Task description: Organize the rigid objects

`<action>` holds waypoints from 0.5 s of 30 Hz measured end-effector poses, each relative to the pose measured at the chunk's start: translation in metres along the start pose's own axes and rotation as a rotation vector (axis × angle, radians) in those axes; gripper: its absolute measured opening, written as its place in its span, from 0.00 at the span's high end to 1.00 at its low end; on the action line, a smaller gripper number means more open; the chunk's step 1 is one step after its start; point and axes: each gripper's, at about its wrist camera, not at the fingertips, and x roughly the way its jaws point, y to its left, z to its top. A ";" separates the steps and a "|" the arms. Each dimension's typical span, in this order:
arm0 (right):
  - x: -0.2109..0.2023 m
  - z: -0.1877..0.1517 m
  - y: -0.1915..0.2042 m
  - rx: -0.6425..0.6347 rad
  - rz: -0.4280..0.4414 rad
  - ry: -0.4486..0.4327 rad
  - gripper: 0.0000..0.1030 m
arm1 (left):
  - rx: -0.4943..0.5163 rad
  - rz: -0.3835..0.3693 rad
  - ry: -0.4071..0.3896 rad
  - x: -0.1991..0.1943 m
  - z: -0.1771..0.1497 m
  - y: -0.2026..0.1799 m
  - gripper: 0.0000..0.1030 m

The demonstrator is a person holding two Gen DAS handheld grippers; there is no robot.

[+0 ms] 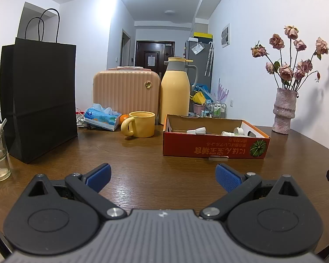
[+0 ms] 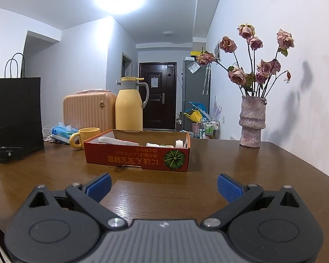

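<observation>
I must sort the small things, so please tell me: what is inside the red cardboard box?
Inside the red cardboard box lie several small white objects; their exact kind is unclear. The front wall hides the box floor.

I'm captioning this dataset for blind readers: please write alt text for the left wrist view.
An open, empty hand-held gripper with blue pads hovers over a brown wooden table, facing a shallow red cardboard box holding small white items. Behind stand a yellow mug, a yellow thermos, a peach case, a black paper bag and a vase of dried roses.
</observation>
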 end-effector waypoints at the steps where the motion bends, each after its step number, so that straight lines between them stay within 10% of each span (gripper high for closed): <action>1: -0.001 0.000 0.000 -0.001 0.000 -0.001 0.00 | 0.000 -0.001 -0.001 0.000 0.000 0.000 0.00; 15: -0.003 0.001 0.001 -0.002 0.000 -0.005 0.00 | -0.001 -0.006 -0.009 -0.007 -0.001 0.000 0.00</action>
